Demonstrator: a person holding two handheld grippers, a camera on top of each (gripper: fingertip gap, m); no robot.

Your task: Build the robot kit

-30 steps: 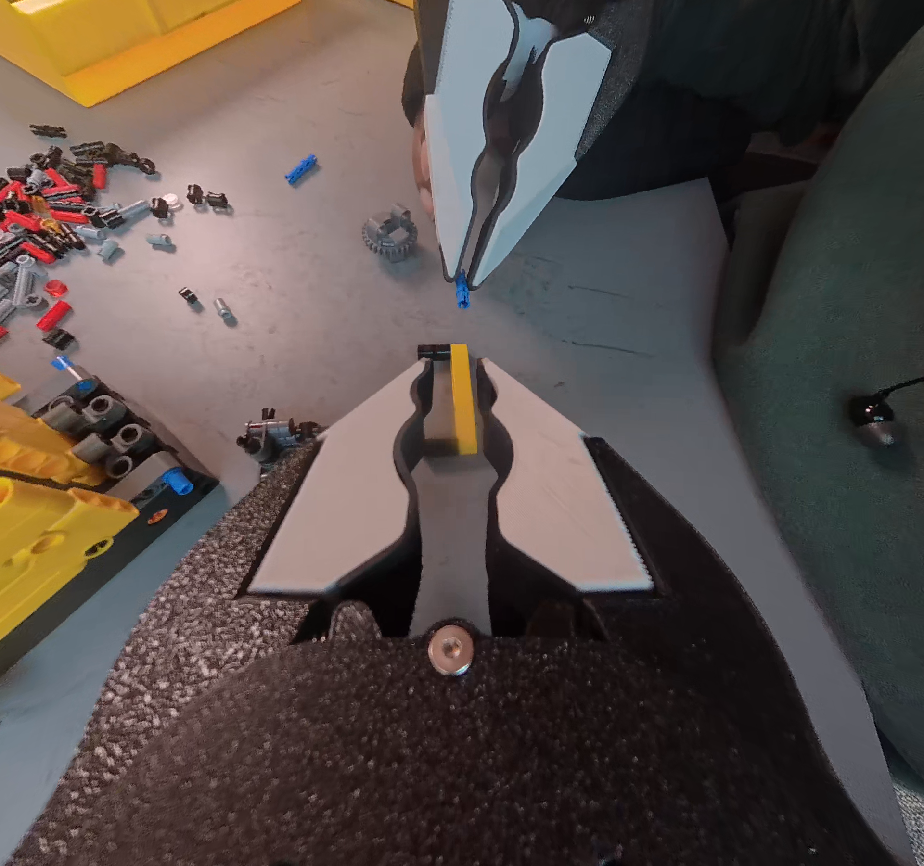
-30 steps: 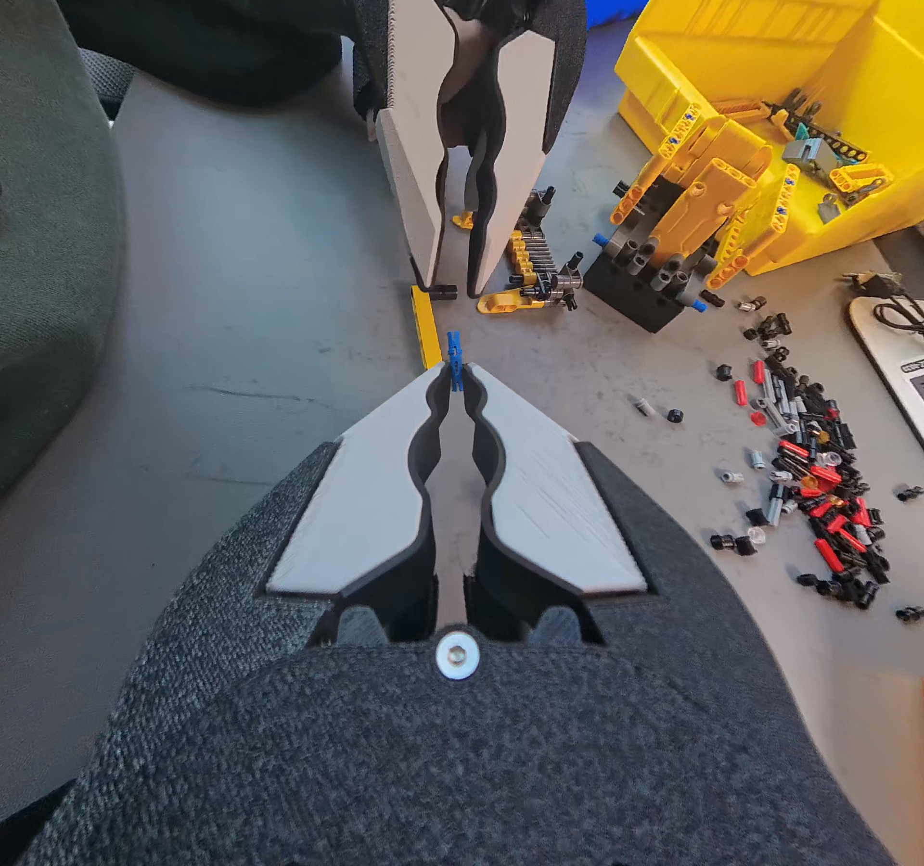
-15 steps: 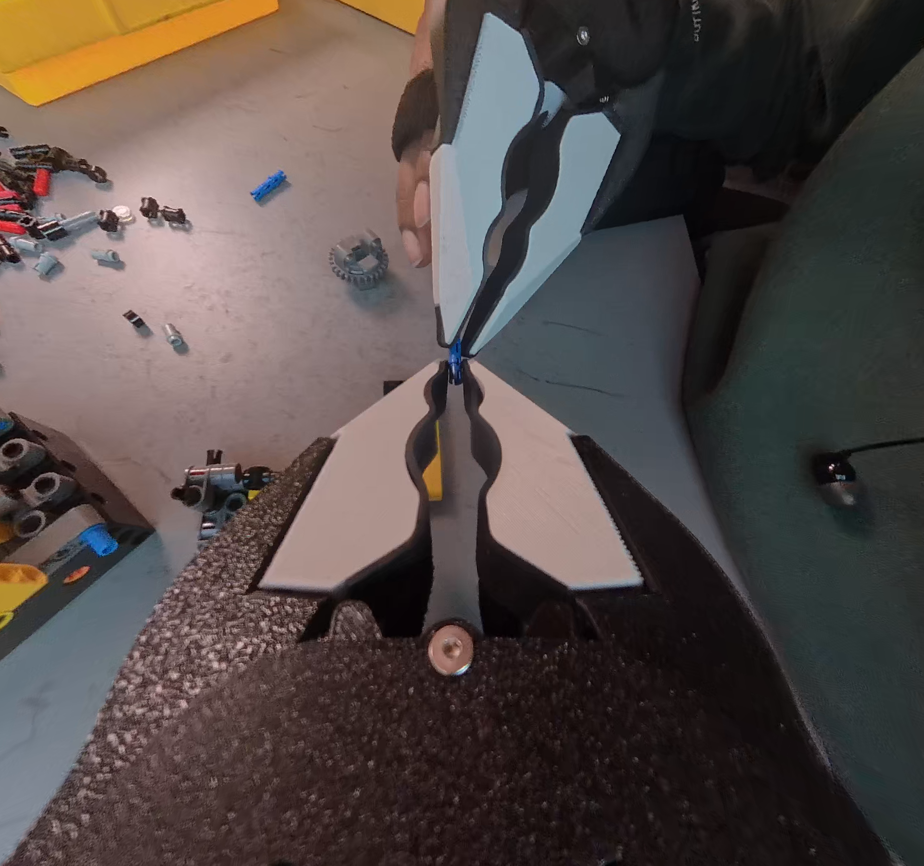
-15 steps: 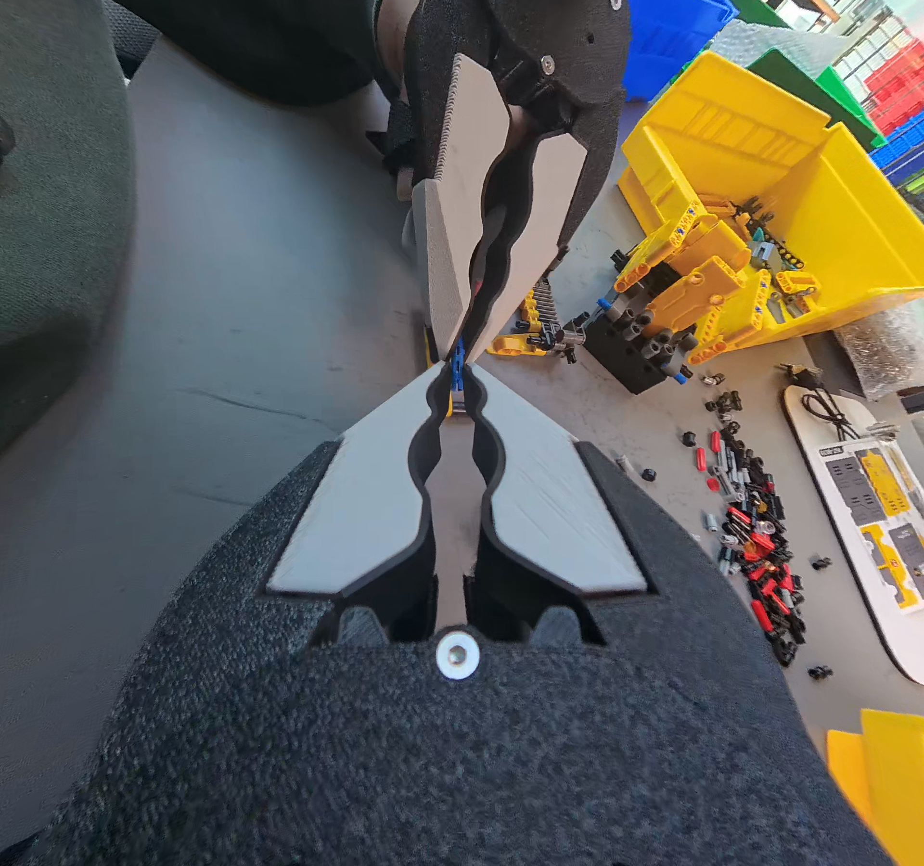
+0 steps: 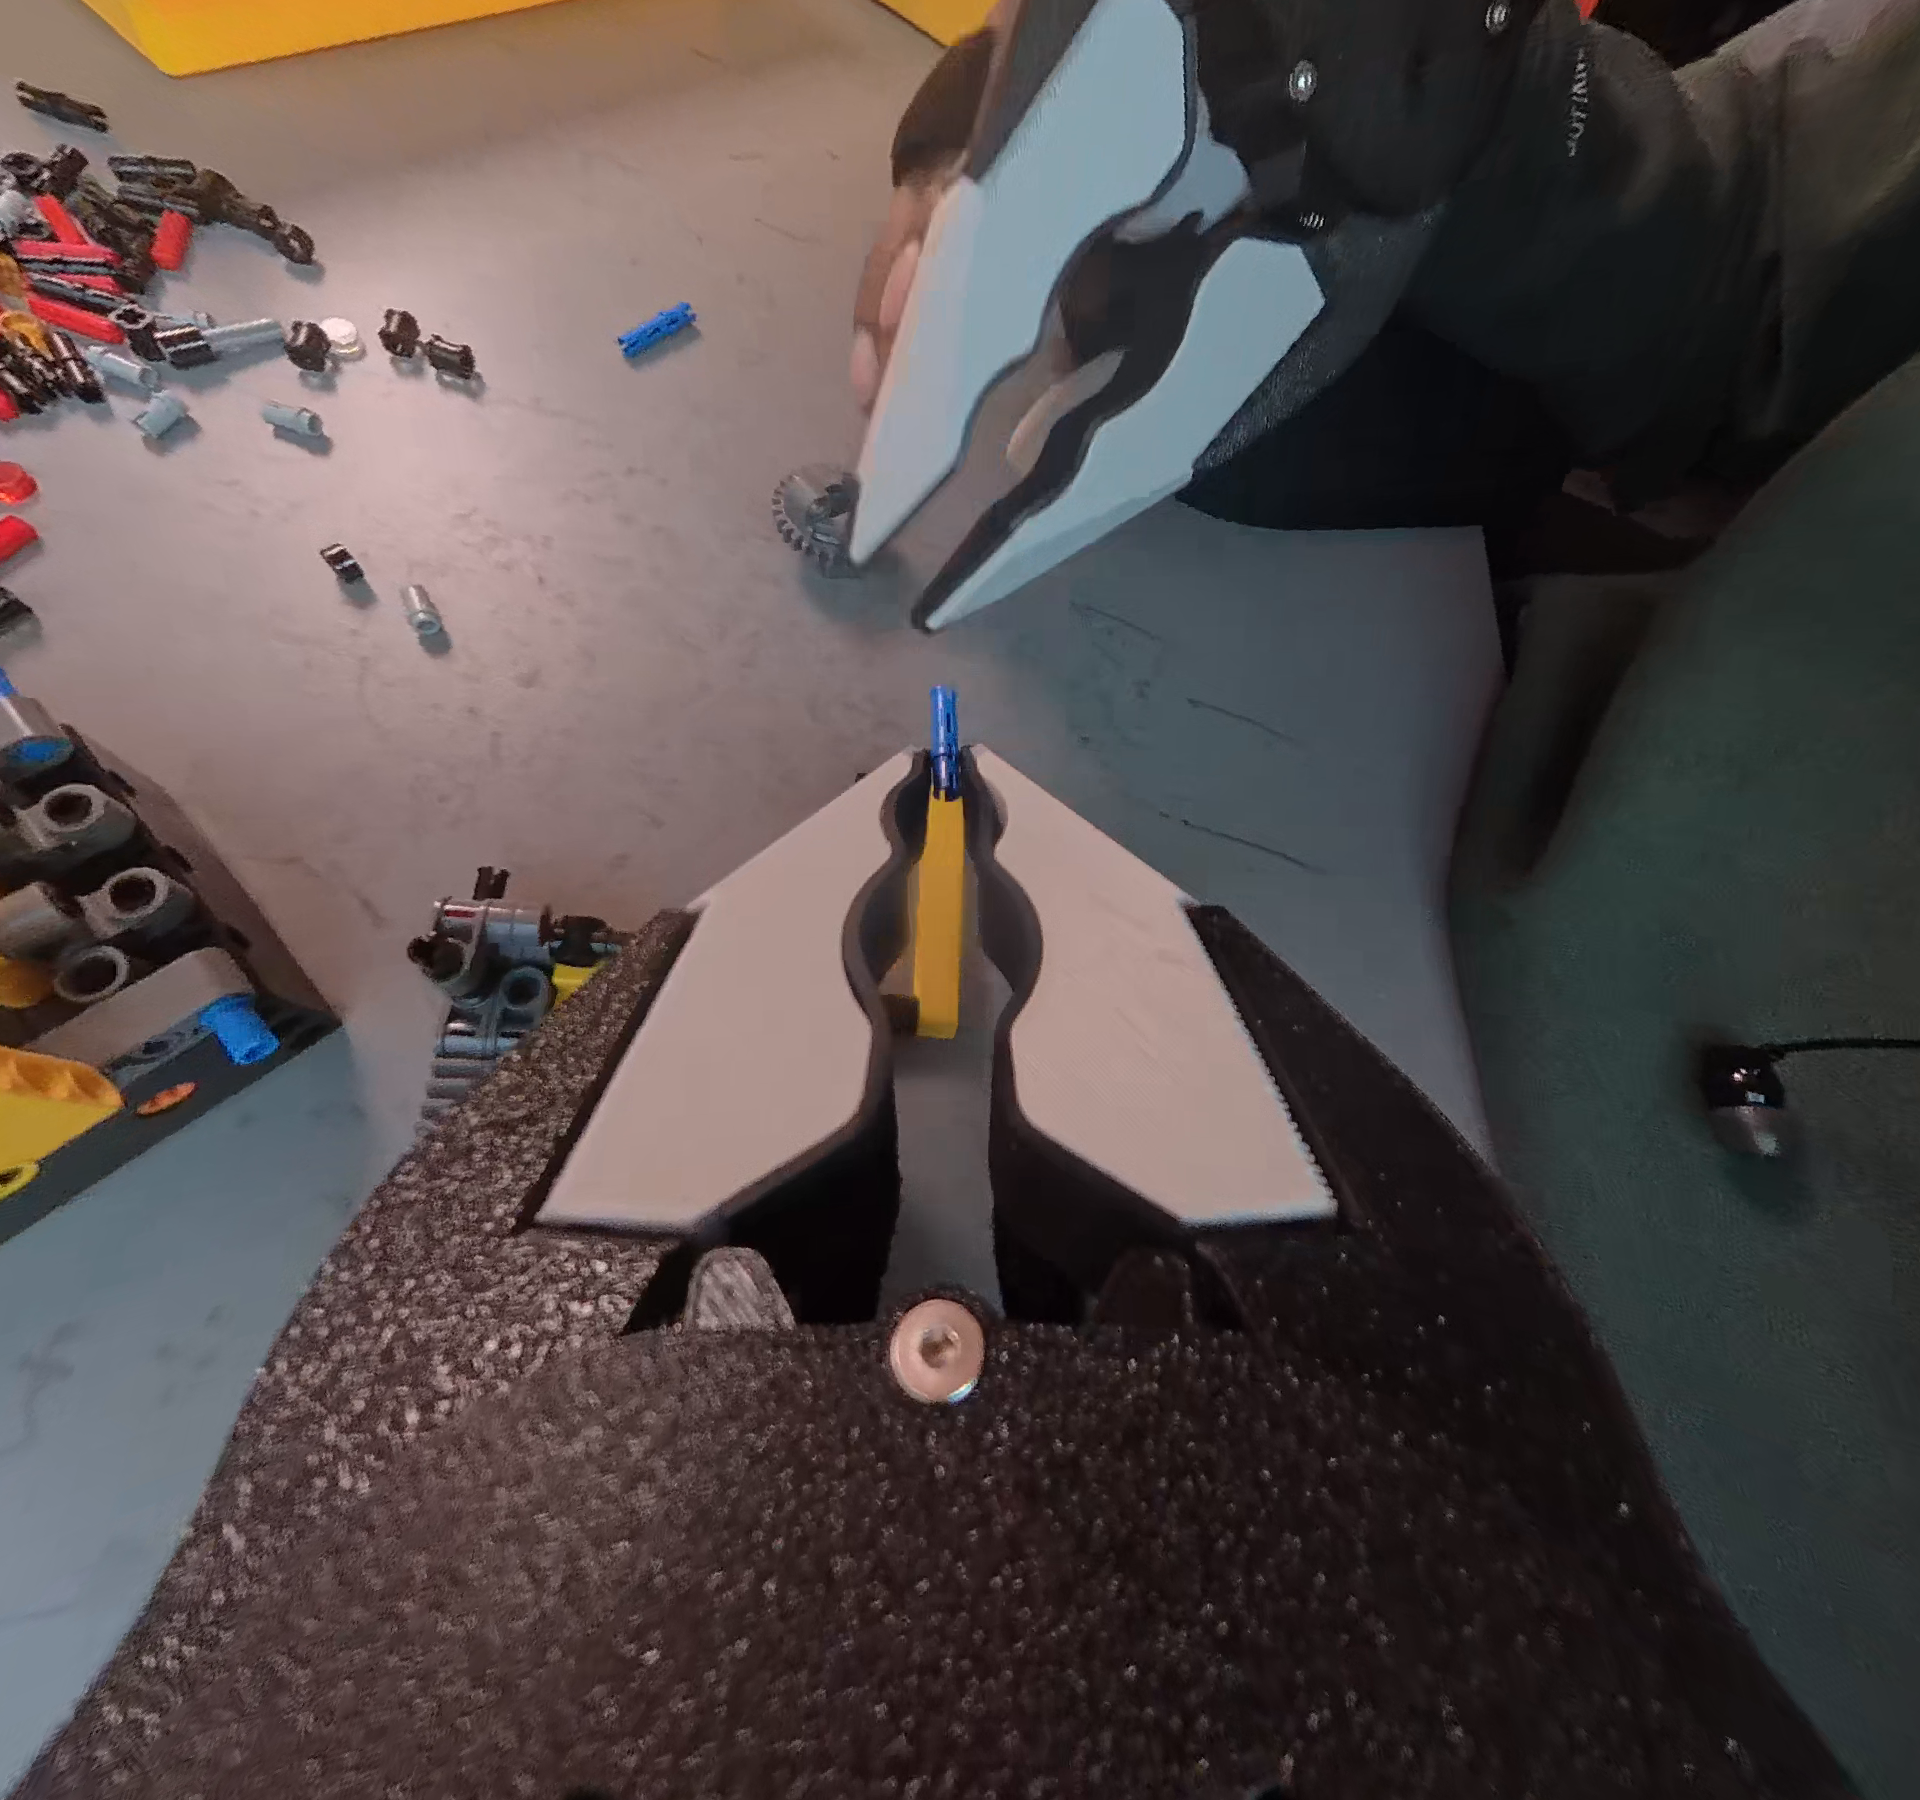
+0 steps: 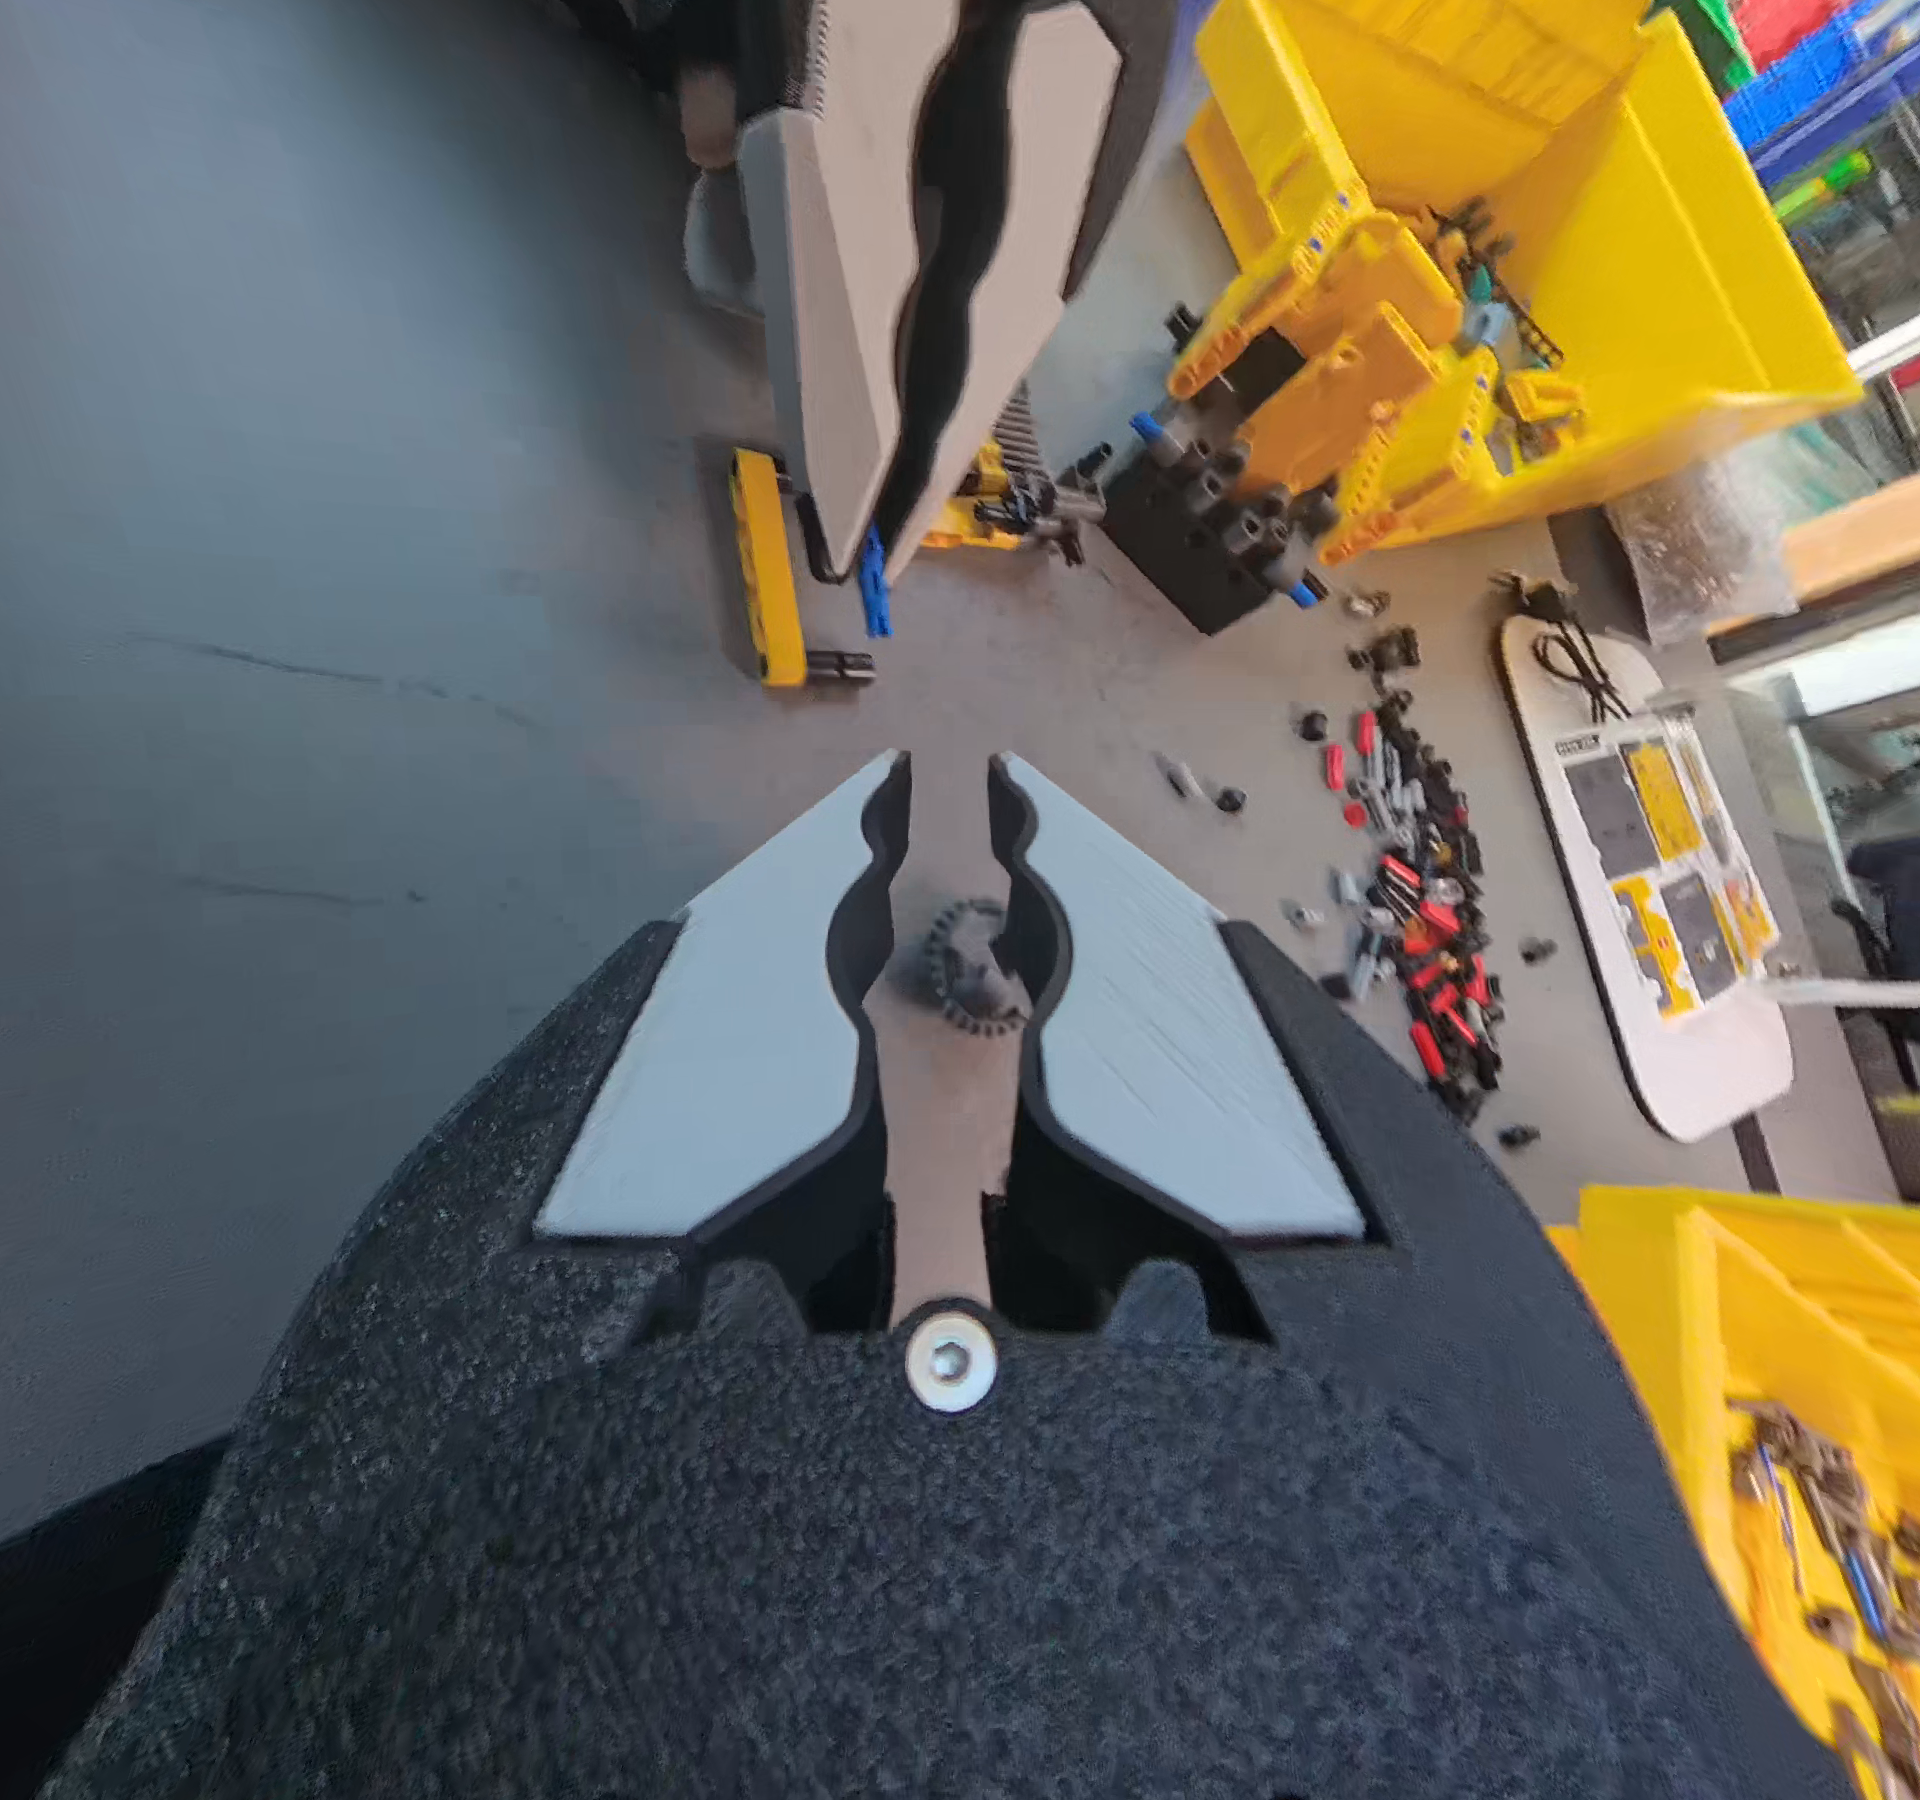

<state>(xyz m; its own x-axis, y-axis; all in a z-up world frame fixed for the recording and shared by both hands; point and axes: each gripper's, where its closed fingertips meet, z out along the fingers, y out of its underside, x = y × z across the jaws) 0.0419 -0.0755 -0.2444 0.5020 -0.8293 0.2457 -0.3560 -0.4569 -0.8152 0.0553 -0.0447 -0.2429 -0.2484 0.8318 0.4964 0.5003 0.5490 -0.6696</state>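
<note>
My left gripper [image 5: 943, 761] is shut on a small blue pin [image 5: 943, 724] that sticks out past its tips. Below it, a yellow beam [image 5: 938, 909] lies on the grey table. In the right wrist view, the left gripper [image 6: 868, 555] holds the blue pin [image 6: 876, 592] just right of the yellow beam [image 6: 769, 566], which has black pins at its ends. My right gripper [image 6: 948, 761] is open and empty, a short way from the pin. A grey gear [image 6: 961, 961] lies under it. In the left wrist view the right gripper [image 5: 890, 592] hovers by the gear [image 5: 810, 514].
A heap of red, black and grey pins [image 6: 1423, 919] and an instruction sheet [image 6: 1652, 877] lie to the right. A part-built yellow and black model [image 6: 1278, 462] stands before yellow bins [image 6: 1558, 192]. A loose blue pin [image 5: 657, 334] lies on the table. A green seat [image 5: 1714, 919] borders the table. The grey gear [image 6: 961, 961] lies around 4 centimeters away from my right fingertips.
The blue pin has passed from my right gripper to my left. The right gripper opened and drew back over the grey gear. The left gripper closed on the pin.
</note>
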